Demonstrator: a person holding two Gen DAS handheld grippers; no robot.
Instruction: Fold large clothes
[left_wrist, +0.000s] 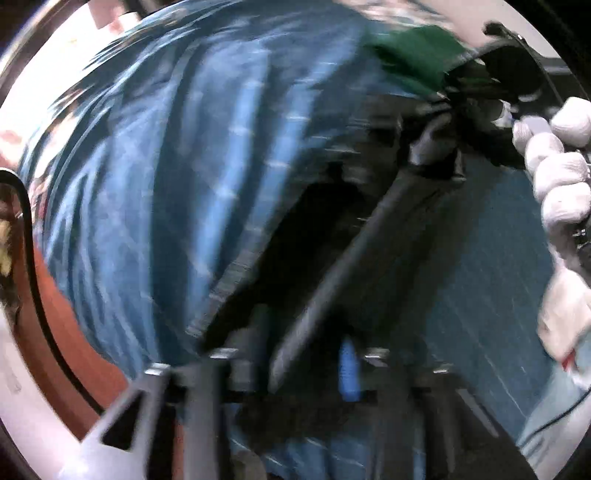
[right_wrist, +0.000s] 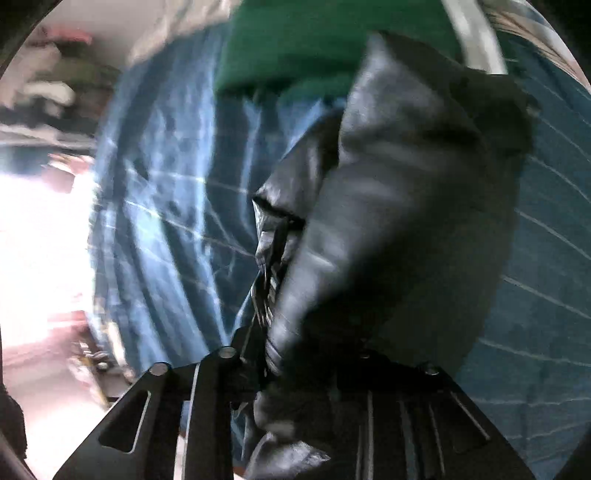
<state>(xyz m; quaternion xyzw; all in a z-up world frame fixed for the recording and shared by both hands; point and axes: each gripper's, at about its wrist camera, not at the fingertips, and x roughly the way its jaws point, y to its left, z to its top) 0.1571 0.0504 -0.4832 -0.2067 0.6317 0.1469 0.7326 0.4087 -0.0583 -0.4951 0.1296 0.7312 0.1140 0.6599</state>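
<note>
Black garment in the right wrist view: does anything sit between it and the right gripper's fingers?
No. The black garment bunches right at the right gripper, draped over its fingers; blur hides whether they pinch it. Behind lie the blue checked cloth and a green item.

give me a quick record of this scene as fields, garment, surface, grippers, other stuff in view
garment: black jacket, shiny, bunched, zipper showing
surface: blue cloth with thin pale lines
other cloth: green fabric at the far edge
right gripper: jacket bunched at its jaws; grip unclear
left gripper: dark jacket fabric before it, jaw state blurred
hand: white-gloved hand on the right gripper
image quality: heavy motion blur in both views
</note>
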